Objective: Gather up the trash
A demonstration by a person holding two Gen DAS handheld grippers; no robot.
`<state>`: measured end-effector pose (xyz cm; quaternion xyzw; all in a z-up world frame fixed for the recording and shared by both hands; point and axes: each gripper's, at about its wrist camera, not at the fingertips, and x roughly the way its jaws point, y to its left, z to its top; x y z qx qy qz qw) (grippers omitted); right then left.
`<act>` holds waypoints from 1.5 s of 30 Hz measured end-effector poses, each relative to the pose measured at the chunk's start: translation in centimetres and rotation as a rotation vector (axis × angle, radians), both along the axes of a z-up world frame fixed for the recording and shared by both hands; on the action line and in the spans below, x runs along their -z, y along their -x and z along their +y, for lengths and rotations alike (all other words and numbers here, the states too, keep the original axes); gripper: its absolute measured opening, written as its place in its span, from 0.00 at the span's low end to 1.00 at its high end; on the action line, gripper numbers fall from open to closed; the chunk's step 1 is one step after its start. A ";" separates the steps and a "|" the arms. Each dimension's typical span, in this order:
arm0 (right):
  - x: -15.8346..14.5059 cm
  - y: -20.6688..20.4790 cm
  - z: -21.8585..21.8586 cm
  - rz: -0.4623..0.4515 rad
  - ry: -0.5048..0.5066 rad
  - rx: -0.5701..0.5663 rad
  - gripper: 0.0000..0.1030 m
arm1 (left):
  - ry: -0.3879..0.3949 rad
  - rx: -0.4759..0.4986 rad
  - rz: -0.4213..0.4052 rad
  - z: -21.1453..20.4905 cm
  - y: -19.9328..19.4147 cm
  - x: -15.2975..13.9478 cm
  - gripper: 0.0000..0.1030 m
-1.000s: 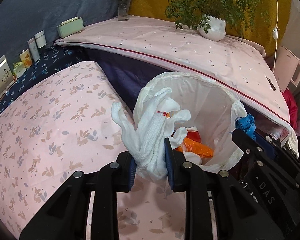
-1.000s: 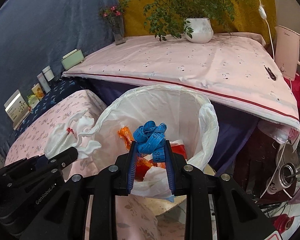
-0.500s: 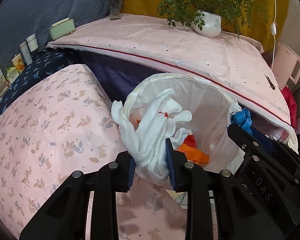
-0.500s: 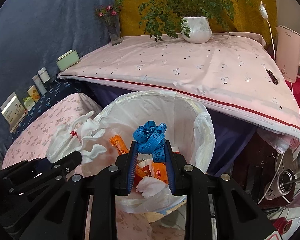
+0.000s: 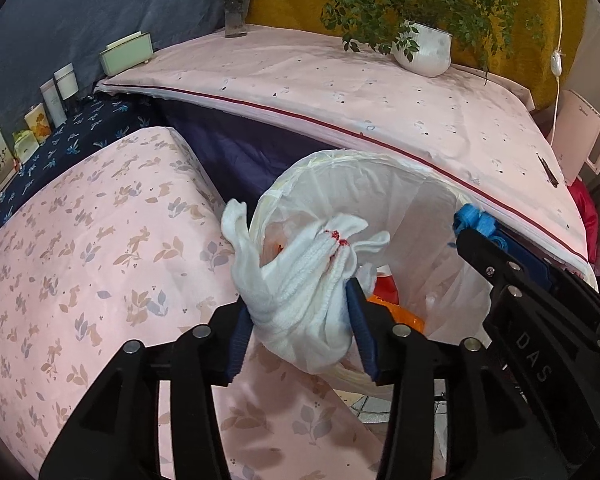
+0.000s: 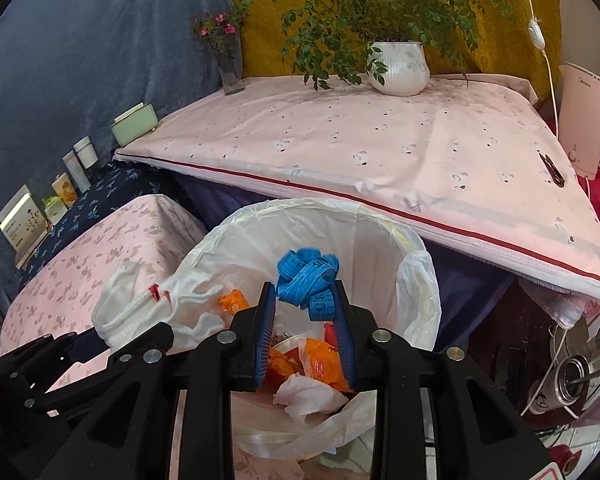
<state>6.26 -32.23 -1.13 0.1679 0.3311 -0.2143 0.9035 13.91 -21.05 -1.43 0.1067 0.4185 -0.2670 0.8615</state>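
1. I am holding the left gripper [image 5: 300,320] clamped on a white glove [image 5: 300,292]; the glove is hanging over the near left edge of the bin [image 5: 380,160], partly above the pink floral cover [image 5: 80,240] beside it.
2. I am judging the step in hand to be the drop: both pieces of trash are hovering at the bin mouth, not yet let go.
3. I am holding the right gripper [image 6: 306,312] clamped on a bundled blue tape measure [image 6: 308,280], right above the bin's opening, with orange wrappers [image 6: 320,368] and crumpled tissue [image 6: 308,396] lying below inside.
4. Next, I am thinking the left needs to shift a little rightward so the glove clears the rim, then both jaws part.
5. I am watching the two grippers sitting close together, and the pink tablecloth [image 6: 380,152] overhanging just behind the bin; the plant pot [image 6: 398,68] is standing well apart.
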 end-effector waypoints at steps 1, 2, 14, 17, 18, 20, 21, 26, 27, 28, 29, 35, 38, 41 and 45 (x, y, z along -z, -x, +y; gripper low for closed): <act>0.0 -0.1 0.0 -0.001 0.000 -0.001 0.30 | 0.000 -0.005 -0.005 0.1 0.0 0.0 0.49; 0.0 -0.2 0.0 -0.002 0.000 0.000 0.31 | -0.002 -0.009 -0.009 0.1 0.0 0.0 0.51; -0.3 -0.2 0.2 -0.013 0.016 0.007 0.47 | -0.002 -0.030 -0.008 0.7 -0.4 0.1 0.57; -0.5 -0.1 0.5 -0.017 0.018 0.007 0.48 | 0.000 -0.036 -0.009 1.1 -0.5 0.1 0.57; -0.5 -0.1 0.5 -0.018 0.018 0.007 0.48 | 0.001 -0.038 -0.009 1.2 -0.5 0.0 0.57; -0.6 0.0 0.7 -0.019 0.021 0.005 0.48 | 0.002 -0.042 -0.010 1.5 -0.4 -0.1 0.57; -0.7 0.1 0.9 -0.019 0.023 0.004 0.49 | 0.004 -0.044 -0.011 1.6 -0.4 -0.1 0.57; -1.3 0.4 1.7 -0.025 0.035 -0.006 0.53 | 0.011 -0.056 -0.016 2.8 -0.2 -0.5 0.57; -1.5 0.4 1.9 -0.027 0.039 -0.008 0.54 | 0.012 -0.059 -0.018 3.1 -0.1 -0.6 0.57; -1.6 0.5 2.1 -0.030 0.042 -0.010 0.54 | 0.012 -0.062 -0.021 3.3 -0.1 -0.7 0.57; -1.8 0.5 2.4 -0.032 0.046 -0.014 0.55 | 0.013 -0.066 -0.022 3.6 0.0 -0.7 0.57; -2.7 0.6 4.0 -0.042 0.075 -0.036 0.59 | 0.023 -0.098 -0.032 5.5 0.1 -1.3 0.61; -3.1 0.6 4.9 -0.042 0.090 -0.048 0.60 | 0.030 -0.112 -0.042 6.4 0.1 -1.7 0.63; -3.3 0.9 5.5 -0.047 0.096 -0.053 0.66 | 0.032 -0.124 -0.051 7.3 0.3 -2.0 0.70; -3.2 1.4 6.3 -0.042 0.110 -0.052 0.74 | 0.028 -0.144 -0.054 8.5 0.3 -2.1 0.71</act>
